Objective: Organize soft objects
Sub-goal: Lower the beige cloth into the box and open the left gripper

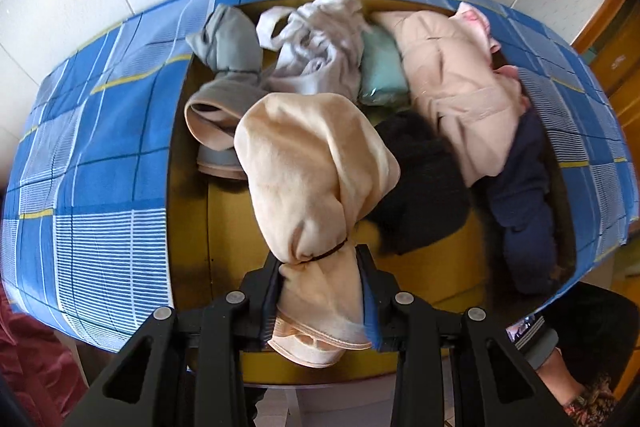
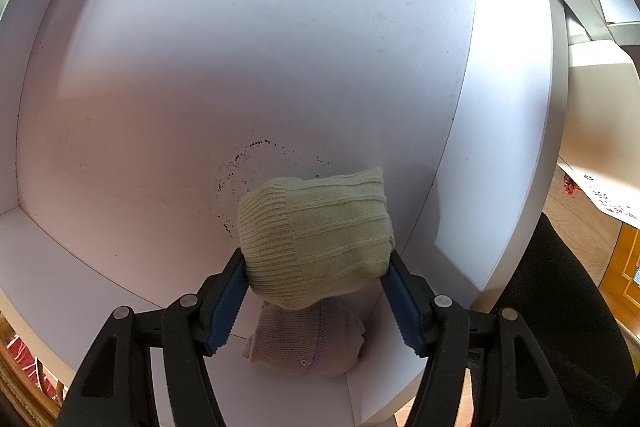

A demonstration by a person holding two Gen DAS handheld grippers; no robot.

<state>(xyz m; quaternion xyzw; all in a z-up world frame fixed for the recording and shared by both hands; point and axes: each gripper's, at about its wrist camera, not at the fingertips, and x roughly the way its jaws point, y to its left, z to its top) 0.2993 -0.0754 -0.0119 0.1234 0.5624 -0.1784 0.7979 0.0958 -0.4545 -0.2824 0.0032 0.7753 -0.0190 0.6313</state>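
Observation:
My left gripper (image 1: 320,259) is shut on the tail of a cream cloth bundle (image 1: 312,163) tied with a thin dark band. The bundle hangs over a yellow-brown tray (image 1: 228,219) that holds several soft garments: a grey one (image 1: 228,39), a whitish one (image 1: 316,43), a teal one (image 1: 382,67), a pink-beige one (image 1: 452,79), a black one (image 1: 420,187) and a navy one (image 1: 524,203). My right gripper (image 2: 316,255) is shut on a pale green knitted roll (image 2: 320,231) inside a white compartment (image 2: 240,47). Just under the jaws lies a pinkish knitted roll (image 2: 308,343).
The tray rests on a blue plaid cloth (image 1: 100,147) in front of a white panelled wall. A person's hand and sleeve (image 1: 560,379) show at the lower right, dark red fabric (image 1: 32,359) at the lower left. The compartment has a white side wall (image 2: 508,107) and dark ring marks (image 2: 240,163).

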